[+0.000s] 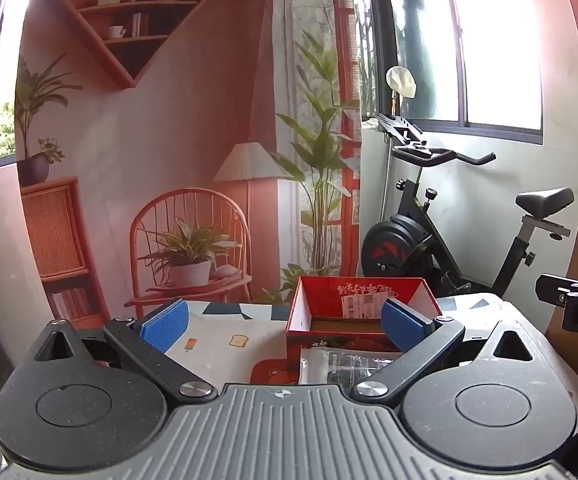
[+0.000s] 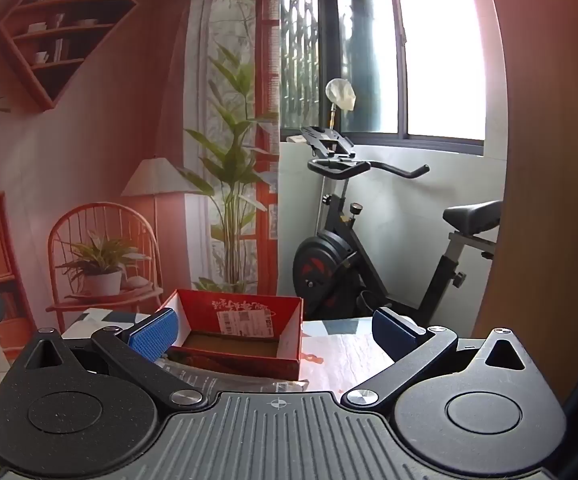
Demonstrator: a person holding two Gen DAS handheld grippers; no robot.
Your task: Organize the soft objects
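Note:
An open red cardboard box [image 1: 329,304] with a white shipping label stands on the table, its inside bare. It also shows in the right wrist view [image 2: 289,332]. A clear plastic packet [image 1: 345,364] lies flat in front of the box, and its edge shows in the right wrist view [image 2: 209,376]. My left gripper [image 1: 283,324] is open and empty, just short of the box and above the packet. My right gripper [image 2: 273,334] is open and empty, facing the box from the right.
The table wears a patterned cloth [image 1: 217,336] with small food prints. A black exercise bike [image 1: 429,236] stands behind the table on the right. A printed backdrop [image 1: 169,160] of a room hangs behind. The right gripper's body [image 1: 577,300] shows at the left view's right edge.

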